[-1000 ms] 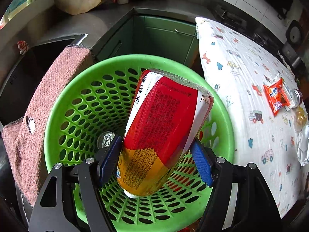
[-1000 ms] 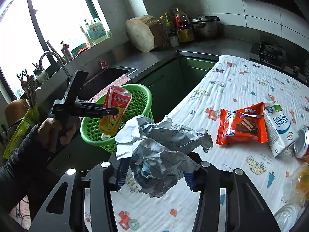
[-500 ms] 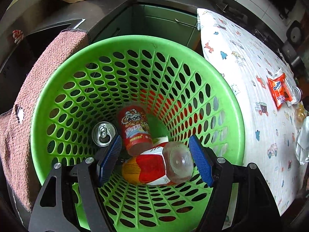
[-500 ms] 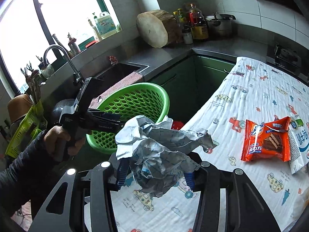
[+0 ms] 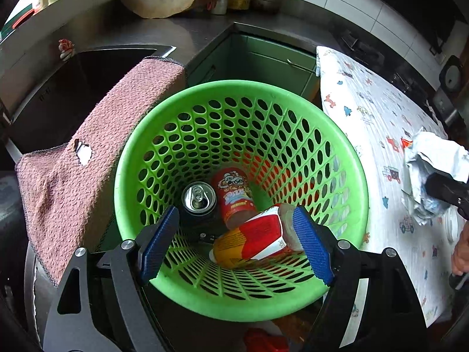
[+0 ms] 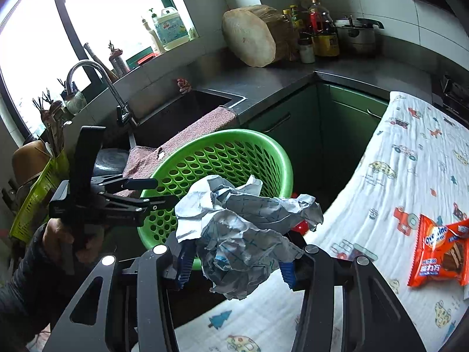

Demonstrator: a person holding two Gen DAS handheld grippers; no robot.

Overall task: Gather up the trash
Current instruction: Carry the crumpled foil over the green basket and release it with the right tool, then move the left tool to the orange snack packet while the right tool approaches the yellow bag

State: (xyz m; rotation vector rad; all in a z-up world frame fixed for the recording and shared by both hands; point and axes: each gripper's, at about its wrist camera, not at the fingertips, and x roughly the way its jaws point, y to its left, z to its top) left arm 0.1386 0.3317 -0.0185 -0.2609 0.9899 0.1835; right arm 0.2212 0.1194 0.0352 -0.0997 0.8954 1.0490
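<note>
Left wrist: L tongs (image 5: 236, 242) empty over basket rim (image 5: 356, 158)

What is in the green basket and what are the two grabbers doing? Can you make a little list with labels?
basket: green basket, round, full of holes, beside the table
in the basket: silver-topped can, red snack tube, red and yellow bottle lying on its side
left gripper: empty above the basket, jaws just been opening
right gripper: shut on crumpled paper
on the table: orange snack packet on the cartoon tablecloth
beside the basket: pink towel over the sink edge
</note>
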